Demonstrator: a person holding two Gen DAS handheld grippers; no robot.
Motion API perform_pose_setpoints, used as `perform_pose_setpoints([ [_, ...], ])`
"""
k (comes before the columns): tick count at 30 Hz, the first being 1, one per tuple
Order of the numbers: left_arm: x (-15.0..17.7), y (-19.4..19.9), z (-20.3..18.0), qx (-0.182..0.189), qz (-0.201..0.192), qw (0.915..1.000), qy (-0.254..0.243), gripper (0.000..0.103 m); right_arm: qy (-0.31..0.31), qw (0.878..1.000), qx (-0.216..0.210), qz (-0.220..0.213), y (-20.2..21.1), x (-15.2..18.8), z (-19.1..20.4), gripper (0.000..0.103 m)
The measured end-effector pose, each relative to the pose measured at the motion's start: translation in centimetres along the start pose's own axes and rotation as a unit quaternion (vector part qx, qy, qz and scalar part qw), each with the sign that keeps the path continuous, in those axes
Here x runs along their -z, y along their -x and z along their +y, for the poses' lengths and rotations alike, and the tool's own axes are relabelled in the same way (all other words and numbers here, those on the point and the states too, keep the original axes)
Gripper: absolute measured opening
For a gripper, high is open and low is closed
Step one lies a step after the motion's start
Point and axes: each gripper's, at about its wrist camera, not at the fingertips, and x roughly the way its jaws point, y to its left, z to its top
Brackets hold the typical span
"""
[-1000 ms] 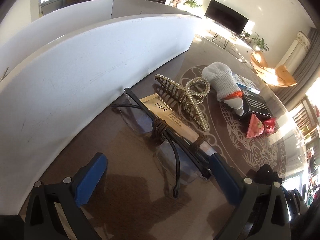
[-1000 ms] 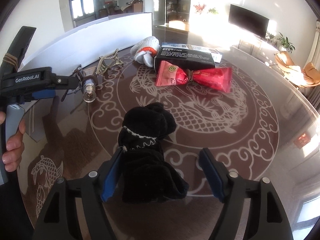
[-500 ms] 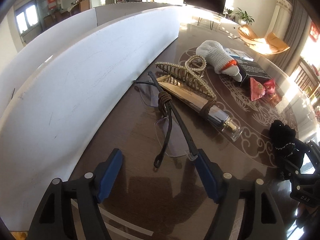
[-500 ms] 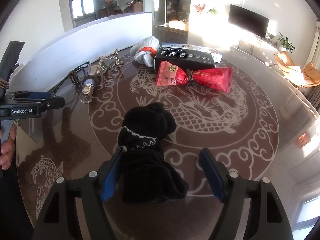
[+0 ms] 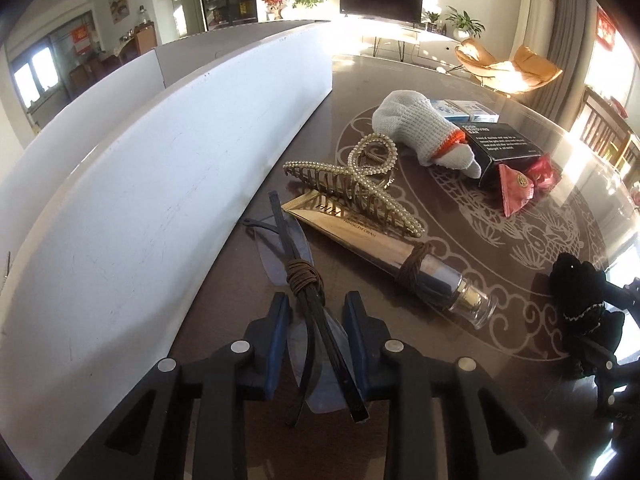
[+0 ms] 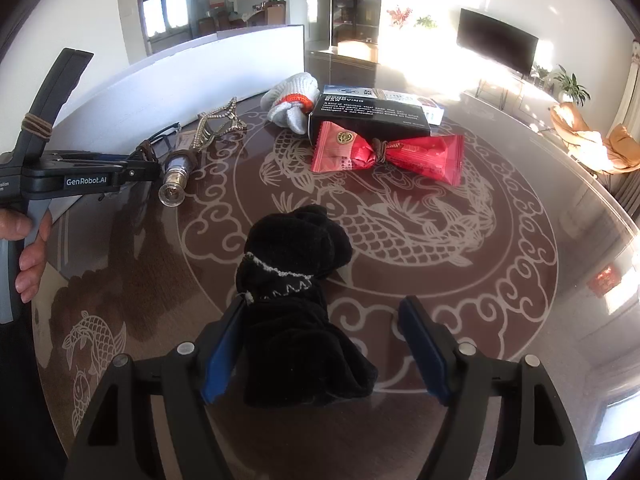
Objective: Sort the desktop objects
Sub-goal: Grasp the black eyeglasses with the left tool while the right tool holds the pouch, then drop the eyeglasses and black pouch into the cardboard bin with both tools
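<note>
Left gripper [image 5: 316, 330] closing on the folded glasses [image 5: 310, 300], bottom centre on the surface [image 5: 460, 380]; thin lenses could slip or scrape. Right gripper [image 6: 320, 344] gapes, black sock [image 6: 296, 320] between, unclamped.

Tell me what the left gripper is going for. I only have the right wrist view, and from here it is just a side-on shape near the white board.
Observer: Folded glasses lie between the left gripper's fingers, and its jaws are closing.
Operator: Say whether the pads have them yet.
Observer: Not yet. A gap shows between the left pad and the glasses.
Operator: Report anything tied on them.
Observer: A brown cord is wound round the folded arms, just ahead of the fingertips.
</note>
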Motion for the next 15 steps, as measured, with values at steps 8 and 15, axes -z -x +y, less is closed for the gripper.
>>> perform_pose_setpoints([
  [8,3.9,3.1,-2.3,0.069,0.013,0.9966,-0.044,0.028,-0.004,1.000,0.002,0.007,-0.3,0.0,0.0,0.090],
  [15,4.8,4.8,-2.2,0.106,0.016,0.9934,-0.040,0.020,0.000,1.000,-0.006,0.011,-0.2,-0.6,0.0,0.048],
])
